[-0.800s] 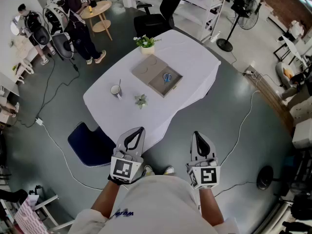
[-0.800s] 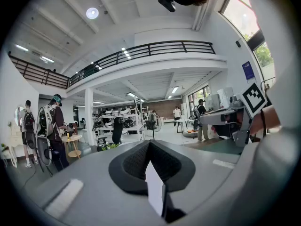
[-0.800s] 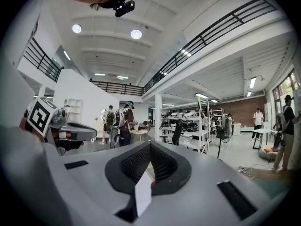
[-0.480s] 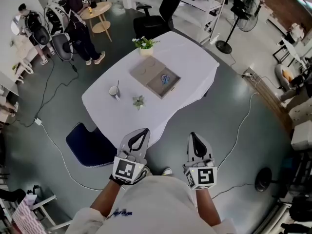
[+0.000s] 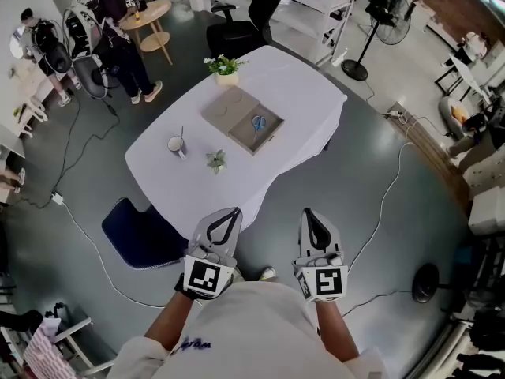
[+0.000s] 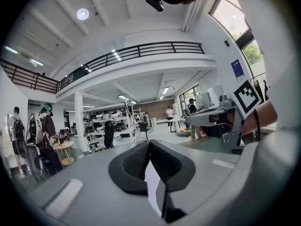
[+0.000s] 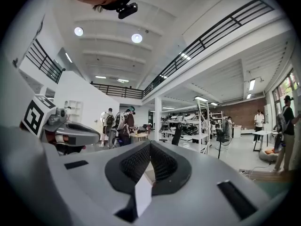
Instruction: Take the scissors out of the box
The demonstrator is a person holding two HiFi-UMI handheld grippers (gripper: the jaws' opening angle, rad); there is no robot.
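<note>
An open flat grey box (image 5: pixel 241 121) lies on the white-clothed table (image 5: pixel 300 93) ahead of me, its lid folded out to the left. Blue-handled scissors (image 5: pixel 258 122) rest inside its right half. Both grippers are held close to my body, well short of the table. My left gripper (image 5: pixel 230 212) is shut with nothing in it, its closed jaws (image 6: pixel 149 142) pointing out over the room. My right gripper (image 5: pixel 307 212) is likewise shut and empty (image 7: pixel 150 143). The box and scissors do not show in either gripper view.
A white mug (image 5: pixel 175 144) with a spoon, a small star-shaped plant (image 5: pixel 215 161) and a potted plant (image 5: pixel 225 69) stand on the table. A dark blue chair (image 5: pixel 142 235) sits at its near corner, a black chair (image 5: pixel 237 34) beyond. Cables cross the floor. People stand far left (image 5: pixel 118 30).
The table has shifted slightly up and left in the head view as I move. Both grippers stay shut and hold their places near my body.
</note>
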